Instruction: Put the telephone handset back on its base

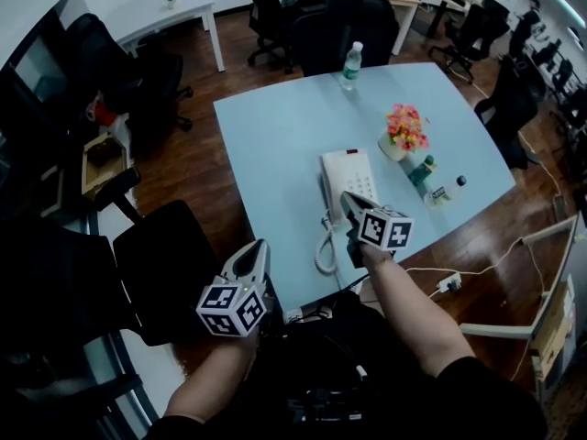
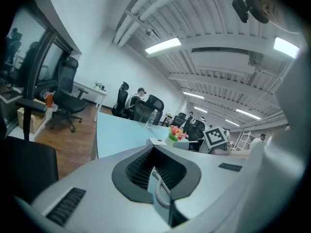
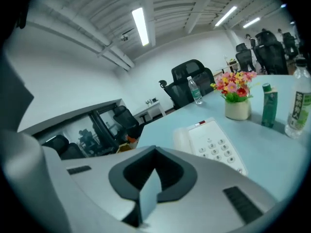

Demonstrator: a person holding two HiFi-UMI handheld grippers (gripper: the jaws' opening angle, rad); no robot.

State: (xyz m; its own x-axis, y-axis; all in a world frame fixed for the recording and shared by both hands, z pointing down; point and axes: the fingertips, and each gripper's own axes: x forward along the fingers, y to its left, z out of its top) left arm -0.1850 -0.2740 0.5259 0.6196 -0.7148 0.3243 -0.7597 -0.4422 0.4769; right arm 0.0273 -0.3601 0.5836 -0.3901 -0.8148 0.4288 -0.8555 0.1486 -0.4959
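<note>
Right gripper [image 1: 349, 202] hovers at the near end of the telephone base [image 1: 356, 172] in the head view. The handset [image 1: 328, 187] lies in its cradle along the base's left side, its cord [image 1: 325, 246] curling toward the table [image 1: 275, 126] edge. My left gripper [image 1: 260, 246] hangs off the table. The left gripper view shows those jaws clenched and empty. The right gripper view shows the same there, with the handset seated. I judge the task done.
</note>
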